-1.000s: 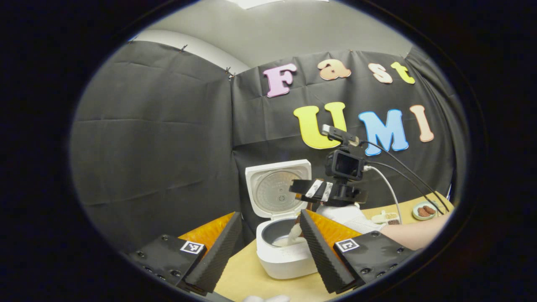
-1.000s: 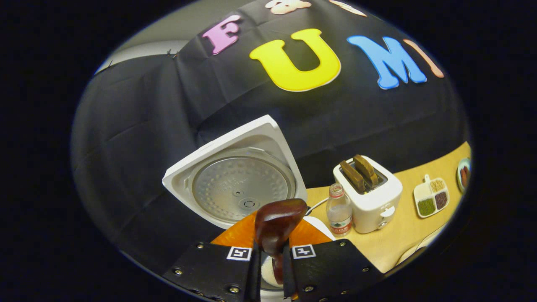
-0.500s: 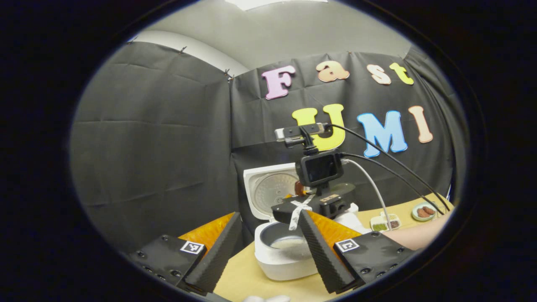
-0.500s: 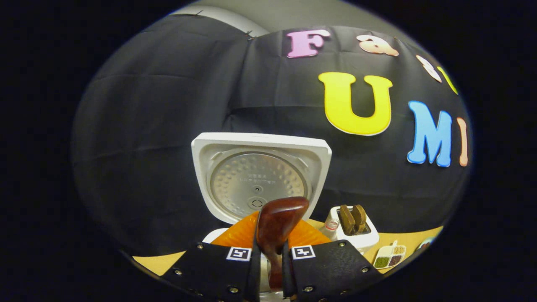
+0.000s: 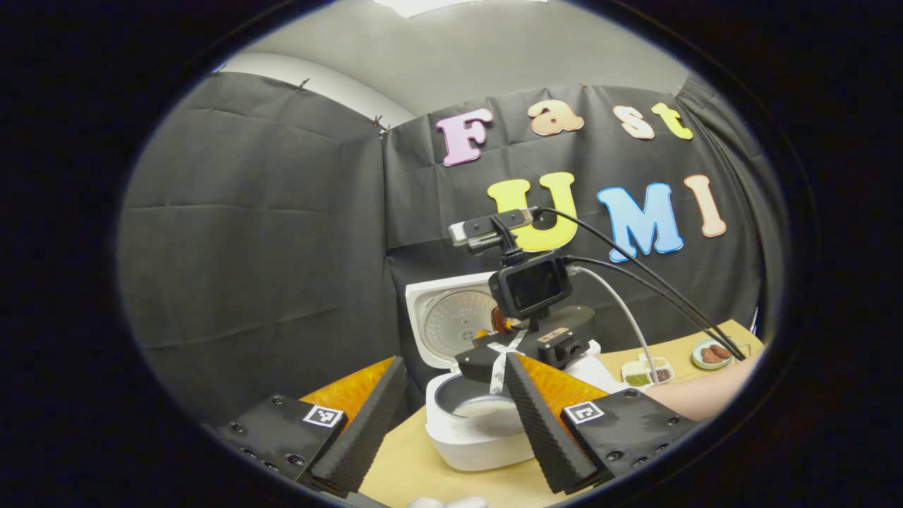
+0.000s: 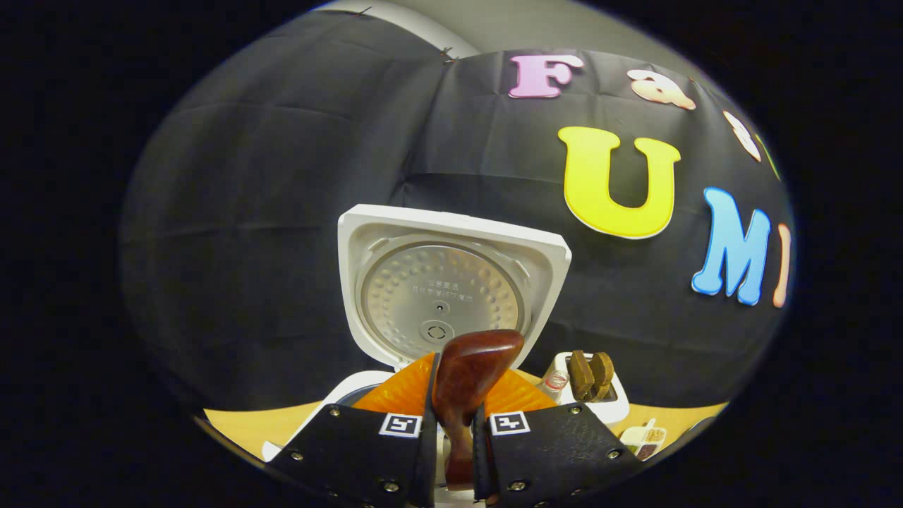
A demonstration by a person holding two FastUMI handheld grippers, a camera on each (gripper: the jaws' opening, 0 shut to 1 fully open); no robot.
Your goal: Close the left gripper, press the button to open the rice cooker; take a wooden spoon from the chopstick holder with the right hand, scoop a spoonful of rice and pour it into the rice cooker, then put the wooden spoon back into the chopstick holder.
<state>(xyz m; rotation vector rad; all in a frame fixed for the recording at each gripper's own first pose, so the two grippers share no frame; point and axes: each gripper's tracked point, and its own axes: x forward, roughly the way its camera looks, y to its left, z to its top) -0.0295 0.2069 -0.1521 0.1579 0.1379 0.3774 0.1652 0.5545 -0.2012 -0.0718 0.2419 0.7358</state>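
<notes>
Above the open rice cooker (image 5: 471, 423), the right gripper (image 6: 451, 441) has levelled out since a second ago and clamps the wooden spoon (image 6: 469, 384); its bowl looks empty, so the rice seems poured. Left gripper (image 5: 451, 416) waits with fingers apart. Toaster (image 6: 589, 381) and bottle (image 6: 554, 381) stand beside the return path; I cannot see the holder.

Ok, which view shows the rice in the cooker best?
The left gripper view: it looks into the rice cooker, where the rice lies white. In the right gripper view the right gripper and wooden spoon cover the pot.
</notes>
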